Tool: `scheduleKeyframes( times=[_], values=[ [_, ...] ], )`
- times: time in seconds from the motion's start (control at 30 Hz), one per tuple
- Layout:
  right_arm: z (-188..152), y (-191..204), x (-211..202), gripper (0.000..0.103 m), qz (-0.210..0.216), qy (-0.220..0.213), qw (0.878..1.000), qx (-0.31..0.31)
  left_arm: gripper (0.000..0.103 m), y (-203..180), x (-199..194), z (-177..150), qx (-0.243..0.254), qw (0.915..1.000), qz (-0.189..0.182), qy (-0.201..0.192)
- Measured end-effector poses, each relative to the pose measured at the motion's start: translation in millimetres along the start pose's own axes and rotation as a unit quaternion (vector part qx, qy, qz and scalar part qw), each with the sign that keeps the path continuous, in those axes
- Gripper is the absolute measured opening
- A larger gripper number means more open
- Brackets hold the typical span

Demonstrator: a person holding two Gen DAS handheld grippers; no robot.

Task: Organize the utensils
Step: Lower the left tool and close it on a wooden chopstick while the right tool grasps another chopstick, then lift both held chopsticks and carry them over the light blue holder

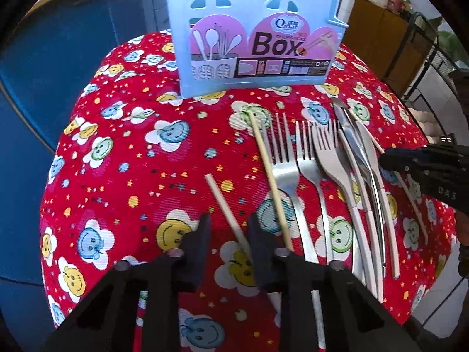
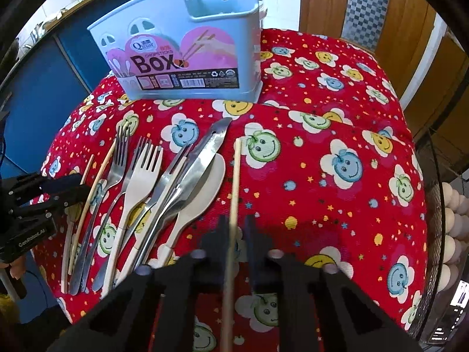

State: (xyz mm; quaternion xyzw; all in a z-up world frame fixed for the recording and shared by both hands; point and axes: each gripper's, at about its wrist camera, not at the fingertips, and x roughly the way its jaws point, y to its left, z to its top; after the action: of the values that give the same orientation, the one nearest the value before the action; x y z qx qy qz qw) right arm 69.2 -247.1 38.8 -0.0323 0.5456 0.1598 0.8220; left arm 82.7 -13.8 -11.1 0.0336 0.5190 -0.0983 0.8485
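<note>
Between the right gripper's [image 2: 234,228] parted fingers a chopstick [image 2: 235,182] lies lengthwise, pointing toward the box [image 2: 187,58]; left gripper [image 1: 228,231] likewise open.

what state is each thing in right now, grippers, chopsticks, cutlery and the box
left hand-held gripper: open, fingers either side of a chopstick, not yet closed
right hand-held gripper: open around another chopstick
chopsticks box: upright at the table's far side, contents not visible
forks, knives: lying flat, overlapping on the tablecloth
</note>
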Motion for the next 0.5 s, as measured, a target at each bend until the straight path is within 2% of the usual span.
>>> scheduleKeyframes(
  times=[0.17, 0.37, 0.5],
  values=[
    [-4, -5, -8, 0.006, 0.020, -0.010, 1.000, 0.015, 0.005, 3, -2, 2, -0.020, 0.9994, -0.027, 0.002],
    [-10, -10, -24, 0.006, 0.041, -0.040, 0.998, 0.035, 0.004, 8, -14, 4, -0.044, 0.9977, -0.047, -0.022],
    [-14, -10, -39, 0.006, 0.052, -0.083, 0.994, 0.045, 0.004, 10, -30, 5, -0.057, 0.9953, -0.059, -0.052]
  ],
)
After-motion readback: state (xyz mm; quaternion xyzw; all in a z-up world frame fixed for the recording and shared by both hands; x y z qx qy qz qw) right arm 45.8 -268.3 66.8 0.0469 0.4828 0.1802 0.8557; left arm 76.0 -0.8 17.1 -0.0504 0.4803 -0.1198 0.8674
